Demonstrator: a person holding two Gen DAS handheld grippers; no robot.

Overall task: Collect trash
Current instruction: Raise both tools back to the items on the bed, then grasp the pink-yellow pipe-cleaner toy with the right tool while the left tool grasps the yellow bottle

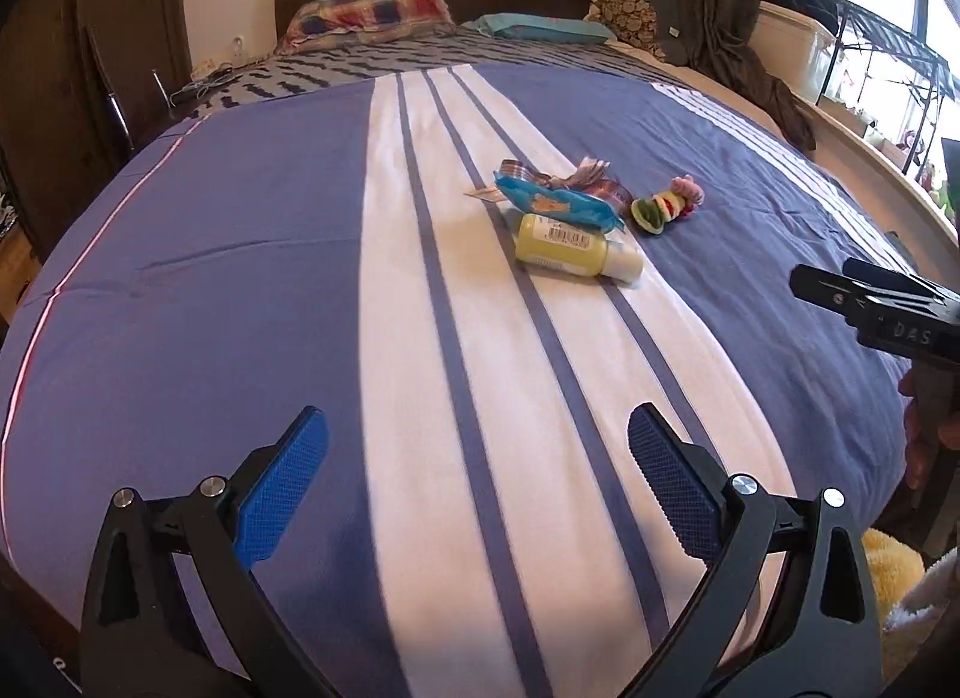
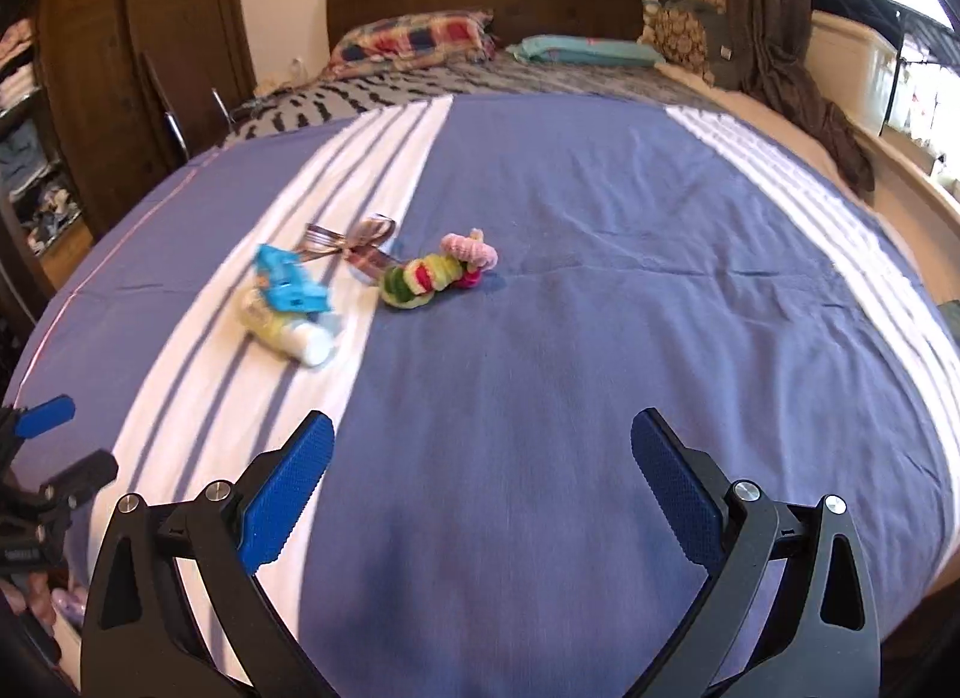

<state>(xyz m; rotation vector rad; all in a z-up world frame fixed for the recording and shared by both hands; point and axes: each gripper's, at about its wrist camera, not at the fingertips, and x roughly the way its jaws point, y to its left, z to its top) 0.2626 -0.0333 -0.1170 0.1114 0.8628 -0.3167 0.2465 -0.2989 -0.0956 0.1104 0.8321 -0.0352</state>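
- Both grippers hover above the foot of the bed with nothing between their blue pads: the left gripper (image 1: 477, 482) stands wide over the white stripe, and the right gripper (image 2: 483, 485) stands equally wide over the blue field, probably readied to reach forward for the litter.
- Bedspread (image 1: 240, 254), one, blue with white bands, serves as the surface on which everything lies.
- Pillows number two at the headboard: a checked pillow (image 1: 366, 14) and a teal pillow (image 1: 540, 29).
- Yellow bottle (image 1: 576, 248), one, lies on its side on the white band, well ahead of the left gripper.
- Blue wrapper (image 1: 555, 203), one, rests partly on the bottle, touching it.
- Colourful knitted toy (image 2: 435, 272), one, lies just beside the pile on the blue cloth; whether it counts as trash is doubtful.
- Ribbon bow (image 2: 354, 245), one, sits behind the wrapper.
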